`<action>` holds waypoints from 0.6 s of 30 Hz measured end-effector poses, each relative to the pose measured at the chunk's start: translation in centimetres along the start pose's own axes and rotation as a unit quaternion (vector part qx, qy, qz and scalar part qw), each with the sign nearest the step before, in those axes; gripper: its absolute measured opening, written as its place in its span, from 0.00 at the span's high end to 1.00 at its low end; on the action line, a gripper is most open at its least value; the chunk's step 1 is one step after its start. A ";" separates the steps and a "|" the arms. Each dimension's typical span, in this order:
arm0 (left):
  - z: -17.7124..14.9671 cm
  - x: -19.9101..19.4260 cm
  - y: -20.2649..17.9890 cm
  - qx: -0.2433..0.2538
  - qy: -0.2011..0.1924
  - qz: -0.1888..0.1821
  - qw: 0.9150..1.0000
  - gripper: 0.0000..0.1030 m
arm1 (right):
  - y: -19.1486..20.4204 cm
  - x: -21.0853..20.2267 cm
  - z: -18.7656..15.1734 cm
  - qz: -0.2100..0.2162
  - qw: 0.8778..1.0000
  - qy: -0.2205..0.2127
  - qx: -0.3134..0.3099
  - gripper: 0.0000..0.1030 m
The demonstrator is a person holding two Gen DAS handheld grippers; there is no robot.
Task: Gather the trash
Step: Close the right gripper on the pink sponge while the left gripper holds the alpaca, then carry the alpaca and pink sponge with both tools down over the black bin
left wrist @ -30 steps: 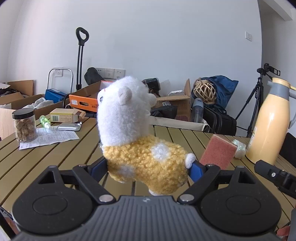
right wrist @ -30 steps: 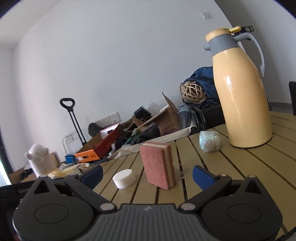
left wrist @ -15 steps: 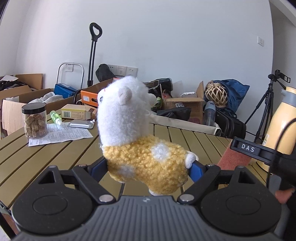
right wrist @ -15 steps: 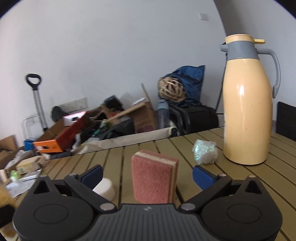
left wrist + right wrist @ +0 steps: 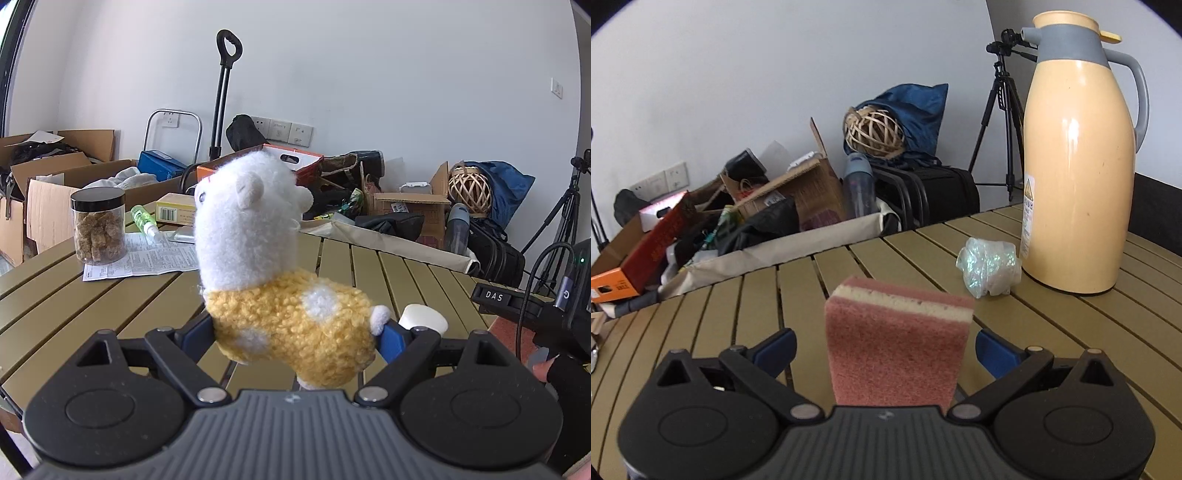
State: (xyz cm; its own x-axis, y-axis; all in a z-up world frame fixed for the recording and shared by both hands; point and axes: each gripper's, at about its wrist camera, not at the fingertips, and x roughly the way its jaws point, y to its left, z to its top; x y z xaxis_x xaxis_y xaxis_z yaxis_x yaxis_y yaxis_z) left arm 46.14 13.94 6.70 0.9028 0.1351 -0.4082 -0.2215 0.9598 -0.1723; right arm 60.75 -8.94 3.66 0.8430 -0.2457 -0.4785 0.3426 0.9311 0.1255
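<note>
My left gripper (image 5: pixel 295 336) is shut on a plush alpaca (image 5: pixel 258 258) with a white head and yellow body; both blue pads press its flanks above the slatted table (image 5: pixel 74 295). Just behind its right fingertip lies a white cap (image 5: pixel 423 321). At the right edge is the black housing of my right gripper (image 5: pixel 517 306), held by a gloved hand. In the right wrist view my right gripper (image 5: pixel 886 350) is open around a pink sponge (image 5: pixel 897 343) standing on edge, with a gap on each side. A crumpled shiny wrapper (image 5: pixel 988 266) lies beyond it, beside a tall cream jug (image 5: pixel 1078 166).
At the table's far left stand a jar of brown chunks (image 5: pixel 99 225), a printed sheet (image 5: pixel 147 258), a small green bottle (image 5: pixel 142 218) and a yellow box (image 5: pixel 175 213). Beyond the table's edge are open cartons (image 5: pixel 55 173), bags and a tripod (image 5: pixel 1001 122).
The right gripper swung right and closed in on the sponge, which now stands between its jaws. The left gripper drifted with the toy; the white cap has come into its view.
</note>
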 end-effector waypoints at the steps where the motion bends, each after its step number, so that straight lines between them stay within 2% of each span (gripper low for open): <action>1: 0.0 0.1 0.0 -0.001 0.001 0.001 1.000 0.14 | 0.2 0.3 0.0 -0.006 1.000 0.002 -0.002 0.00; 6: 0.0 0.2 0.1 -0.004 0.003 0.004 1.000 0.14 | 0.8 1.7 -0.1 -0.039 0.999 0.026 -0.012 0.00; 10: 0.1 0.2 0.1 -0.007 0.003 0.006 1.000 0.14 | 0.4 2.9 -0.3 -0.039 0.998 0.054 0.006 0.01; 15: 0.0 0.1 -0.1 -0.005 0.002 0.006 1.000 0.14 | -0.3 3.3 -0.6 -0.025 0.997 0.066 0.005 0.20; 16: 0.0 0.1 -0.1 -0.005 0.002 0.006 1.000 0.14 | -0.5 3.3 -0.6 -0.022 0.997 0.067 0.005 0.26; 18: 0.0 0.1 -0.1 -0.007 0.002 0.005 1.000 0.14 | -0.8 3.2 -0.6 -0.010 0.998 0.069 0.004 0.29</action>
State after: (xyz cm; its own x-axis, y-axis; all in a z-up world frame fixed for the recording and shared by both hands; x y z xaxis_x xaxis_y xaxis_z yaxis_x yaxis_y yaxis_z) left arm 46.25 13.84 6.71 0.8988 0.1441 -0.4139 -0.2362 0.9548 -0.1807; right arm 62.91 -10.35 1.54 0.7711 -0.2245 -0.5958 0.3632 0.9237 0.1220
